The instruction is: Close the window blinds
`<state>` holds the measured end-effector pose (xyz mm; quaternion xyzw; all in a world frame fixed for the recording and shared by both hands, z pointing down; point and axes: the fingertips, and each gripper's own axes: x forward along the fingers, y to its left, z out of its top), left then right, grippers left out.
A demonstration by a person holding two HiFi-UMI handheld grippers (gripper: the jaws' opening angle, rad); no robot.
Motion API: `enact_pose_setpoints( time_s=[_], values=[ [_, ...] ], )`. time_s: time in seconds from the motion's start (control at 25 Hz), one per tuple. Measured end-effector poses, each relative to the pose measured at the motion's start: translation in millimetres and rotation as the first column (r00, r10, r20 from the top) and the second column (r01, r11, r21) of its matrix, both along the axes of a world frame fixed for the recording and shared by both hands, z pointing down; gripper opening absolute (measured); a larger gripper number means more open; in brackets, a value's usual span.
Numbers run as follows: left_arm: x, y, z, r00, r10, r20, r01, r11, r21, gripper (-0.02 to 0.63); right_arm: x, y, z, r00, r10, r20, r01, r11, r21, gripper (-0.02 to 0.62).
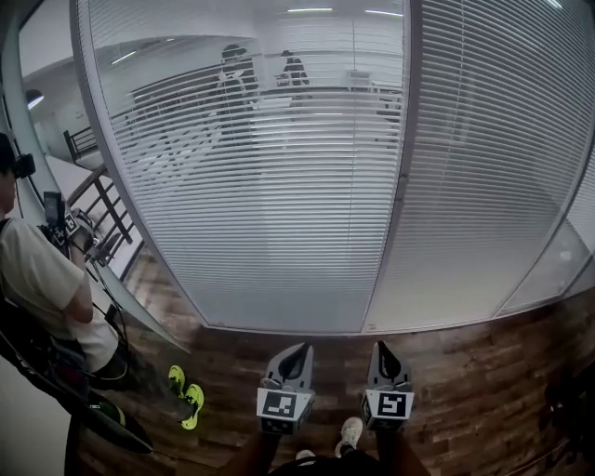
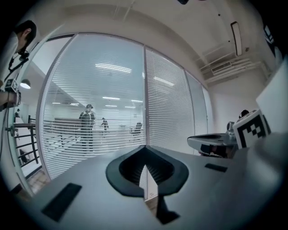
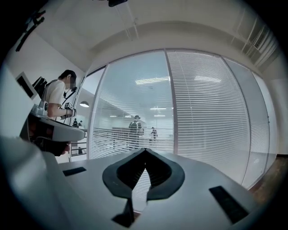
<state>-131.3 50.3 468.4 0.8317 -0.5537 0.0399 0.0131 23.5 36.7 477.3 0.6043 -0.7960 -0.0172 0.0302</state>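
Window blinds [image 1: 279,186] cover the glass wall ahead, lowered to the wall's foot. Left pane's slats are tilted open and figures show through; right pane [image 1: 483,167] reads denser. Wooden floor [image 1: 465,372] below. A person [image 1: 37,279] stands at the wall's left edge. Left gripper [image 1: 297,349] and right gripper [image 1: 382,347] sit side by side over the floor, apart from the blinds, both clenched on nothing.

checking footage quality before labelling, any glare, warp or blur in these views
Head view: fisheye bows the mullion and blinds; ceiling lights show as bright streaks at top. Left gripper view: dark vignette corners, left tongs close-up and slightly soft. Right gripper view: same vignette, bright light strips behind the blinds.
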Motion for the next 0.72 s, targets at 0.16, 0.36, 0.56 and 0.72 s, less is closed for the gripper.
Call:
enact_pose_setpoints(
  time_s=[0.16, 0.36, 0.56, 0.72],
  values=[
    [9, -15, -2, 1.0, -0.003, 0.022, 0.003, 0.999, -0.036, 0.0, 12, -17, 4, 1.0, 0.016, -0.004, -0.016, 0.999, -0.046, 0.0],
    [18, -41, -12, 1.0, -0.018, 0.012, 0.018, 0.999, -0.034, 0.0, 14, -42, 0, 1.0, -0.015, 0.008, 0.016, 0.999, -0.036, 0.0],
    [28, -67, -8, 1.0, -0.027, 0.009, 0.027, 0.999, -0.03, 0.0, 21, -64, 3, 1.0, -0.029, 0.004, 0.029, 0.999, -0.039, 0.0],
    [38, -91, -9, 0.999, -0.039, 0.01, 0.039, 0.999, -0.013, 0.0, 22, -85, -6, 0.997, -0.075, -0.016, 0.075, 0.997, -0.006, 0.0]
  ],
)
